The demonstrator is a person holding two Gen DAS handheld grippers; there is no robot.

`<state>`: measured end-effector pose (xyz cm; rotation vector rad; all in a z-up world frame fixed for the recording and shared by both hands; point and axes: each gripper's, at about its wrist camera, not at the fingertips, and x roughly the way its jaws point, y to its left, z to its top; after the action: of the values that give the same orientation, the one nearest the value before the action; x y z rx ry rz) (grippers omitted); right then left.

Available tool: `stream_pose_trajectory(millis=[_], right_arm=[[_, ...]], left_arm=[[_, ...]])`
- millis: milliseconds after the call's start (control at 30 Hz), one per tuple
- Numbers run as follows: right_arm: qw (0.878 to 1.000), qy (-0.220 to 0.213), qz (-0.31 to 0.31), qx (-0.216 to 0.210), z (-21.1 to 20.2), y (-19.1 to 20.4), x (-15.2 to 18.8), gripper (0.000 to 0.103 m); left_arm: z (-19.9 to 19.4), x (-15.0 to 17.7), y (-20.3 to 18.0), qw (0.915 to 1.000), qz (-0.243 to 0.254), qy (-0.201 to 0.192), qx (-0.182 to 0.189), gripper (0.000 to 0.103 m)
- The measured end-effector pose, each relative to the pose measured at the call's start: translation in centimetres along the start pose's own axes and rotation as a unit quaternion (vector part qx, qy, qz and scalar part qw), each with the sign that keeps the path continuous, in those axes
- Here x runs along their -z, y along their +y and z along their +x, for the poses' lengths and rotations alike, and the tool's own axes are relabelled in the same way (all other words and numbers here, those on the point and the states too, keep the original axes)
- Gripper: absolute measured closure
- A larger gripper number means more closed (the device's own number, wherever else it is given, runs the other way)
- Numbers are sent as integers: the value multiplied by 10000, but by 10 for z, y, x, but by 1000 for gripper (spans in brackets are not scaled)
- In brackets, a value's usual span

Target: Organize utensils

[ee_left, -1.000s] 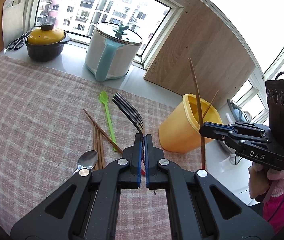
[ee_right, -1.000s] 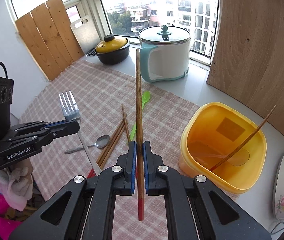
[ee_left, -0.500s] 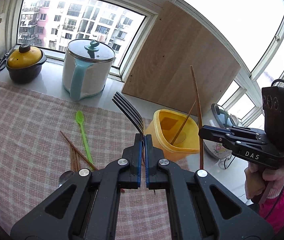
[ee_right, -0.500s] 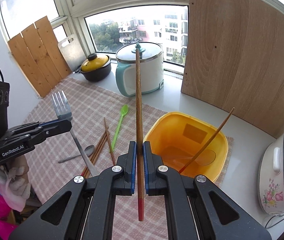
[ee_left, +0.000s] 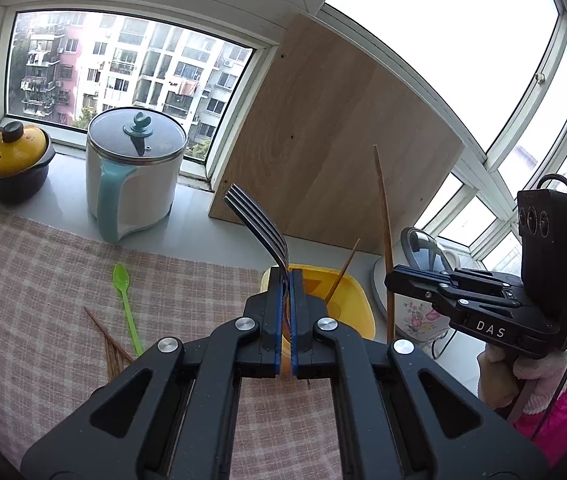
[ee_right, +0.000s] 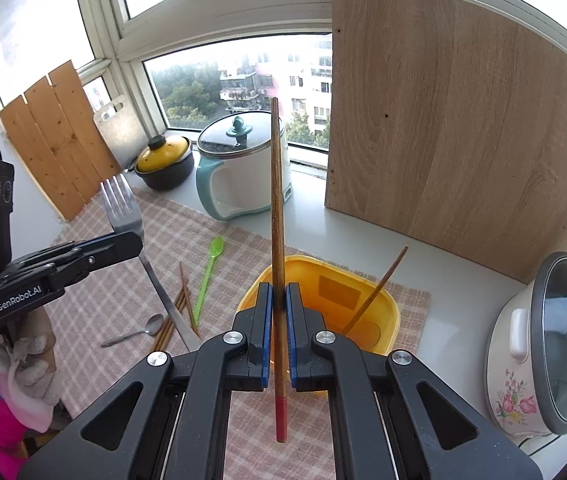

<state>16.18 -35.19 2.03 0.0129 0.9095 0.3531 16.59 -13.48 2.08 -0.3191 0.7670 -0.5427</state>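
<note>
My left gripper (ee_left: 286, 280) is shut on a metal fork (ee_left: 257, 220), tines up, held above the near side of the yellow bin (ee_left: 357, 300). My right gripper (ee_right: 278, 296) is shut on a red-tipped wooden chopstick (ee_right: 277, 200), held upright over the yellow bin (ee_right: 383, 304). One chopstick (ee_right: 377, 290) leans inside the bin. On the checked cloth lie a green plastic spoon (ee_right: 208, 276), several chopsticks (ee_right: 179, 312) and a metal spoon (ee_right: 139, 331). The left gripper and the fork (ee_right: 123, 208) show at the left of the right wrist view.
A white and teal pot with a glass lid (ee_left: 133, 176) and a yellow-lidded black pot (ee_left: 13, 168) stand on the sill. A wooden board (ee_right: 451, 120) leans behind the bin. A flowered rice cooker (ee_right: 551, 348) stands to the bin's right.
Both grippers have risen and moved toward the yellow bin, carrying the fork and the chopstick. The bin now sits right behind both pairs of fingers.
</note>
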Motion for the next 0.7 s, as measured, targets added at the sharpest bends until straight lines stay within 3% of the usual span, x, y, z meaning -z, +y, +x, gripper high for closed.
stream_pose_trajectory(millis=[367, 700], right_arm=[[9999, -14, 103, 108, 17, -12, -15, 98], [9996, 11, 193, 182, 39, -20, -24, 98]], left_arm=[[31, -25, -7, 10000, 16, 2, -55, 103], [58, -29, -2, 9996, 32, 149, -239, 103]])
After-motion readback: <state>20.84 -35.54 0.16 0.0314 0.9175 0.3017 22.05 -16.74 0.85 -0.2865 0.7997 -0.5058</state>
